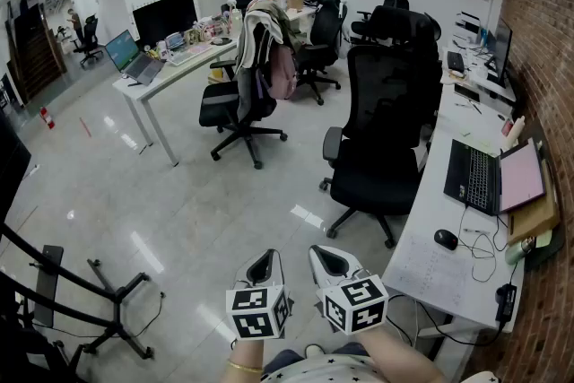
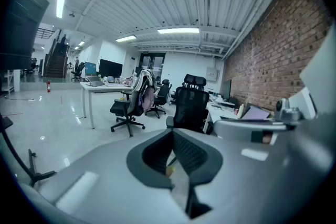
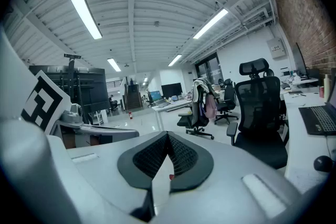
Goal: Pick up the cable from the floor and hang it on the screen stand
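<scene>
- The left tongs are pressed together with nothing between them. Their black ribbed pads meet at the tip in a narrow V, set in a smooth grey plastic body.
- The right tongs are likewise closed and empty, with the same dark, grooved pads framed by matte grey shells.
- In the head view both tongs are held low and side by side, close to the person's body. Each carries a white marker cube printed with black squares.
- Below them spreads a glossy pale floor that mirrors the ceiling lights.
- The cable, a thin dark line, lies on the floor at the lower left, curving by a foot of the screen stand. The stand is made of black tubular metal legs.
- A black mesh-backed office chair stands ahead on a star base.
- To the right a long white bench carries an open laptop and a rounded black mouse, along a rough red brick wall.
</scene>
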Demonstrator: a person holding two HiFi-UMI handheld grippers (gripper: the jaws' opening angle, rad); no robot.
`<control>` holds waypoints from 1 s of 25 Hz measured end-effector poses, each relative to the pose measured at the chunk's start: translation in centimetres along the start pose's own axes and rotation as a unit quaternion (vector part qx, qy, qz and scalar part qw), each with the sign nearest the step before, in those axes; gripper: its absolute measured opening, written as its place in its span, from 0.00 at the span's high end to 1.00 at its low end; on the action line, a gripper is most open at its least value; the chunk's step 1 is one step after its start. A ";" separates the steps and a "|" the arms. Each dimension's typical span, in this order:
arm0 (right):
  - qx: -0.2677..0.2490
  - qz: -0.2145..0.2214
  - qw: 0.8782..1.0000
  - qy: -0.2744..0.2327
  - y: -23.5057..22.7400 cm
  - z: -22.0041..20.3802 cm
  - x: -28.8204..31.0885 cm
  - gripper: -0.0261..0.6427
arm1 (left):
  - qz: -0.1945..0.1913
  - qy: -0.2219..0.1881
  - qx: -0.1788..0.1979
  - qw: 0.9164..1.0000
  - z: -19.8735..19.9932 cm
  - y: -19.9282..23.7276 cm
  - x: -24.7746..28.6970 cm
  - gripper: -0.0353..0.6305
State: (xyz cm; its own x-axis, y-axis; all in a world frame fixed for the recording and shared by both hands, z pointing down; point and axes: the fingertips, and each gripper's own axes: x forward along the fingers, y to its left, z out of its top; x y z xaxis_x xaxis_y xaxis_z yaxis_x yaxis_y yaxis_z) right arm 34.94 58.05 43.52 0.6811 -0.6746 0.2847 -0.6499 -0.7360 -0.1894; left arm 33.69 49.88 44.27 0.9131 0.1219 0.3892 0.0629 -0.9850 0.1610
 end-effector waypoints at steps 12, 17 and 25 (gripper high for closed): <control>-0.055 0.170 0.982 0.056 8.9 -4.5 3.7 0.96 | 0.178 -0.027 -0.077 0.981 -5.9 8.3 -7.8 0.94; -0.089 0.300 0.945 0.099 20.5 -7.8 4.6 0.96 | 0.308 -0.021 -0.131 0.942 -10.2 15.8 -17.0 0.94; -0.150 0.437 0.874 0.150 35.9 -13.3 4.9 0.96 | 0.451 -0.056 -0.228 0.861 -16.6 25.2 -30.5 0.94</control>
State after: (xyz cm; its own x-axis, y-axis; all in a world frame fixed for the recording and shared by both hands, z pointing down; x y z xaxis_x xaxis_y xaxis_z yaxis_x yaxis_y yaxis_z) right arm 10.46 29.09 50.58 -0.2086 -0.8943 0.3958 -0.9678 0.1304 -0.2154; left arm 0.76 23.37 51.48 0.5420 -0.7057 0.4564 -0.8339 -0.5190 0.1878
